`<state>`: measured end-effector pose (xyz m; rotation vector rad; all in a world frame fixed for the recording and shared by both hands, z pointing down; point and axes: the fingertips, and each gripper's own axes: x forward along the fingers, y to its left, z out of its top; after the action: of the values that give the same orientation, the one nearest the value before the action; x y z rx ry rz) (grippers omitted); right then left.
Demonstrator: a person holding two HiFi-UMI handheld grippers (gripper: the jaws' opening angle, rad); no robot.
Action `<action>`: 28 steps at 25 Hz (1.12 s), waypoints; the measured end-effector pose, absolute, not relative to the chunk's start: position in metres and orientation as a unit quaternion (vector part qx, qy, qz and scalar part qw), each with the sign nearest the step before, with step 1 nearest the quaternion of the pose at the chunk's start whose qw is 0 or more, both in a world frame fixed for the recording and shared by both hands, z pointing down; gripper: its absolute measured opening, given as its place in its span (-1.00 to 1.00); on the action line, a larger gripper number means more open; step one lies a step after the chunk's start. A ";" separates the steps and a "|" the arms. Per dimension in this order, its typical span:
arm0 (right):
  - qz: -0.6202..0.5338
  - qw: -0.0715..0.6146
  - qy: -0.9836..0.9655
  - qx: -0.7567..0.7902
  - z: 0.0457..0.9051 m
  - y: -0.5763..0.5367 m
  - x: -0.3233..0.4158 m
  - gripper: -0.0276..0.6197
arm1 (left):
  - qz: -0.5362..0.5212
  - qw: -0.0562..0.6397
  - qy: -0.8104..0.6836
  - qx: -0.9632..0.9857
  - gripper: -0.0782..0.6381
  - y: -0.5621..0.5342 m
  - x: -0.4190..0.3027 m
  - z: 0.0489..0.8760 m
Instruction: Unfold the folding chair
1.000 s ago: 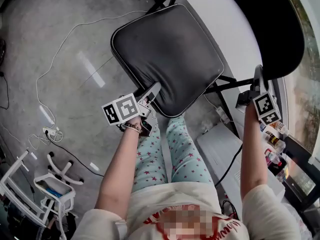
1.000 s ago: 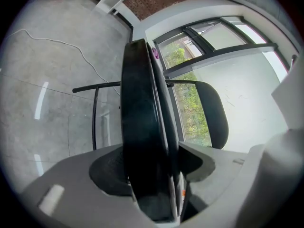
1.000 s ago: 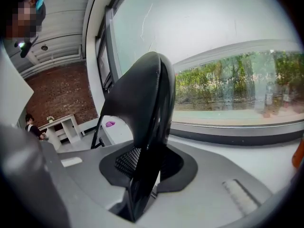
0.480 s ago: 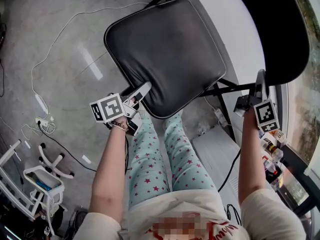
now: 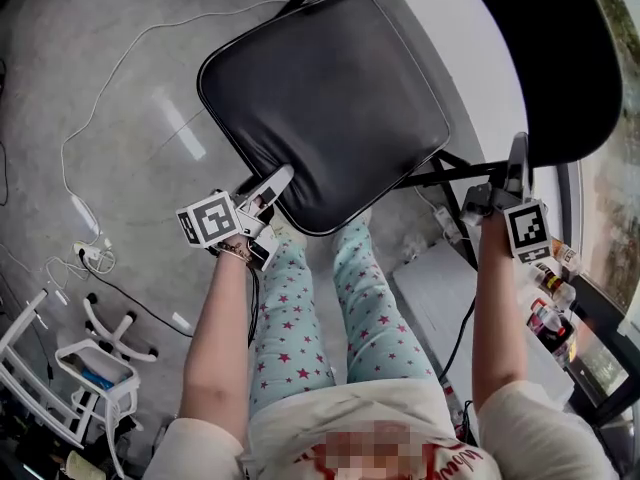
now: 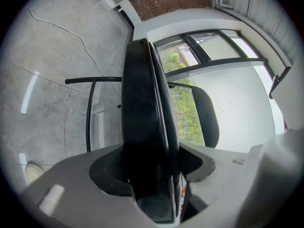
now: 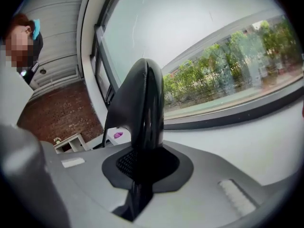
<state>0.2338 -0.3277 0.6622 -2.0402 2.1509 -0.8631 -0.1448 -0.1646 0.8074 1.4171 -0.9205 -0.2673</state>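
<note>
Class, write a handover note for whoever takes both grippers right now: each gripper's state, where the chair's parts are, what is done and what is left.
Left gripper: shut on the front edge of the seat.
Right gripper: shut on the edge of the backrest.
The folding chair stands in front of the person's legs, with its black frame between seat and backrest.
Done: the seat is swung away from the backrest, padded face up.
Left: probably press the seat down to its stop, since full opening cannot be confirmed, then release both grippers.
</note>
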 end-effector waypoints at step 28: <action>-0.318 -0.099 0.723 -0.606 0.702 -0.265 0.144 -0.84 | -0.143 0.669 -0.366 0.631 0.04 -0.116 -0.192 0.870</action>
<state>0.1443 -0.2652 0.7020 -2.0323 2.4262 -1.0661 -0.1916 -0.1156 0.8704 1.4225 -0.8247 -0.3213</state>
